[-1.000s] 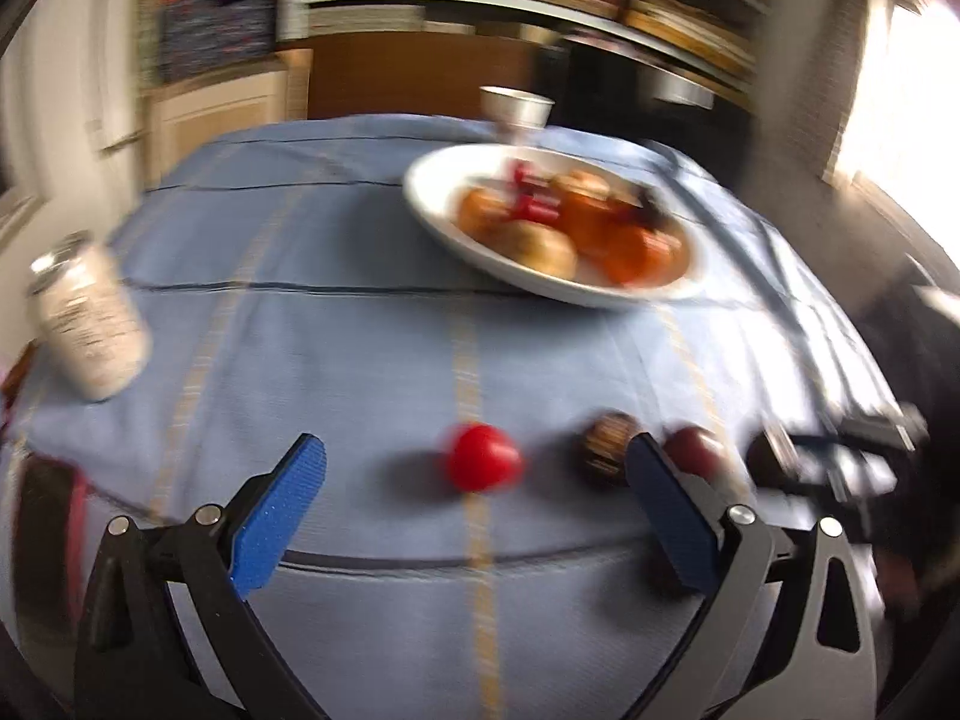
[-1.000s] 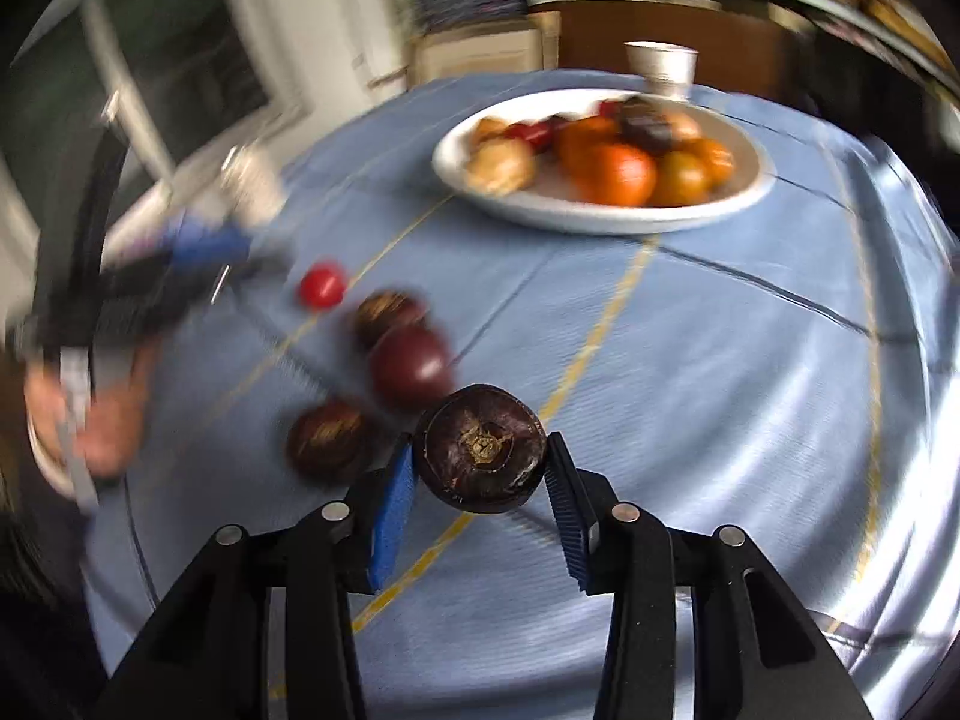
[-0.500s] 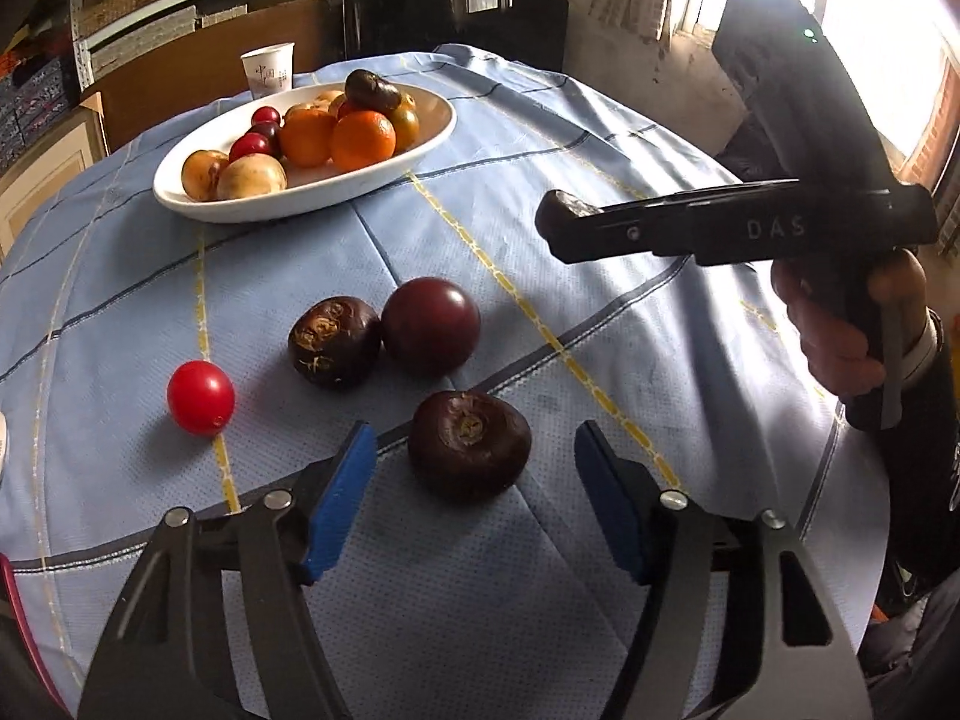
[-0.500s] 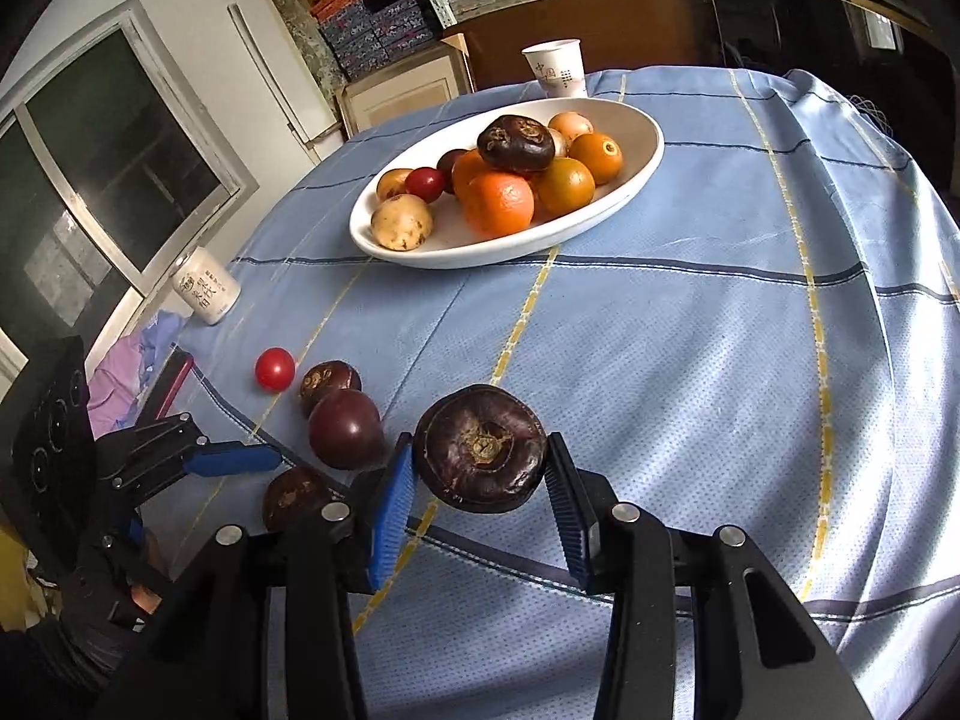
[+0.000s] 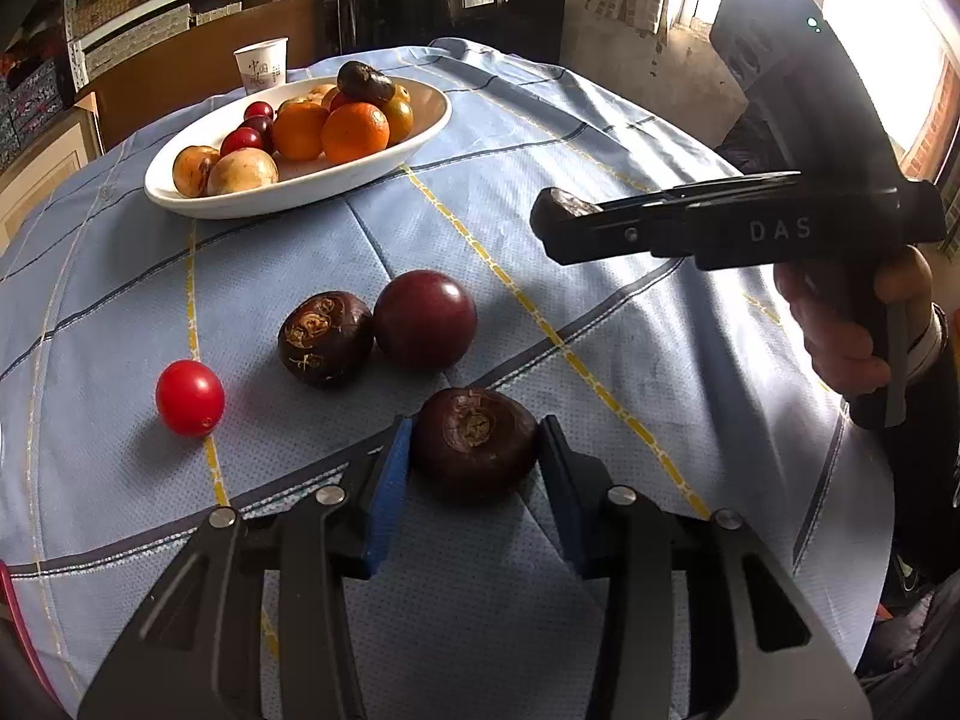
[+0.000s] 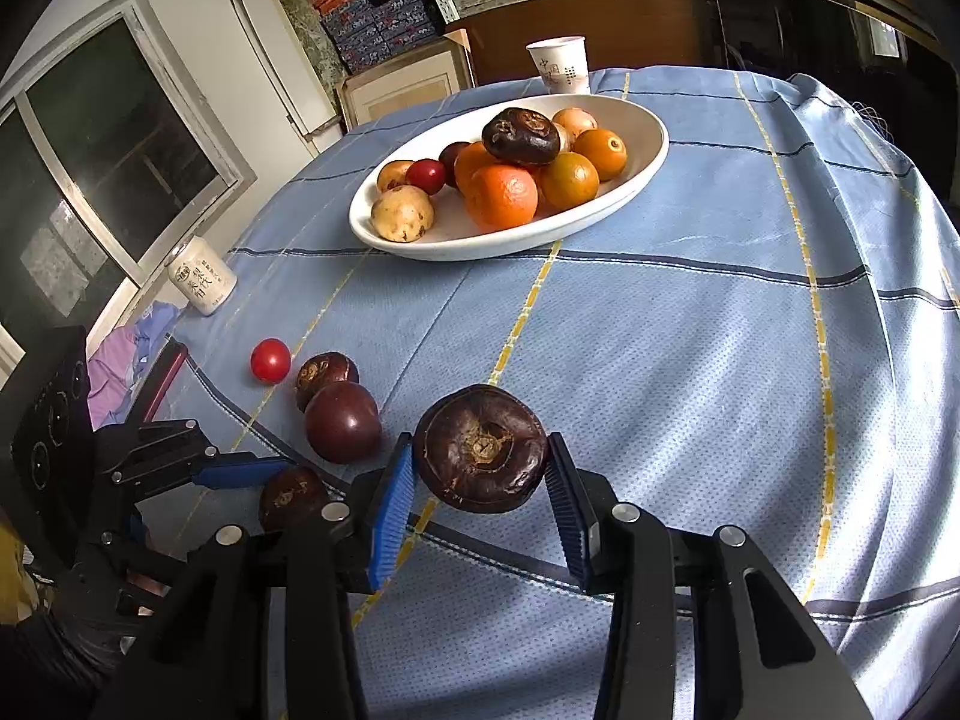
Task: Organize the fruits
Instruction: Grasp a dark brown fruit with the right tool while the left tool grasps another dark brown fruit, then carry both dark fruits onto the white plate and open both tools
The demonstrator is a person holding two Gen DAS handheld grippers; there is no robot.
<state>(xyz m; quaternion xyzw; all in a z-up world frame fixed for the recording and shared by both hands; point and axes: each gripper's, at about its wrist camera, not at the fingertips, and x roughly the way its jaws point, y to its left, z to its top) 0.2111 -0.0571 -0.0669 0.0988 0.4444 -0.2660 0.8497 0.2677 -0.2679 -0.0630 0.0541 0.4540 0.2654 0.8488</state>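
Right gripper (image 6: 480, 480): jaws clamped on dark wrinkled fruit (image 6: 480, 457), held above desk (image 6: 690, 360). Left gripper (image 5: 474, 450): jaws closed against second dark fruit (image 5: 474, 441) resting at near desk edge. Beyond: two dark fruits (image 5: 324, 337), touching; red tomato (image 5: 189, 397). Farther: filled white bowl (image 6: 636, 165).

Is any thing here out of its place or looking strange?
Yes. Four fruits lie loose on the tablecloth, not in the white bowl: a red tomato, a smooth purple fruit and two wrinkled dark fruits. The left claw brackets one.
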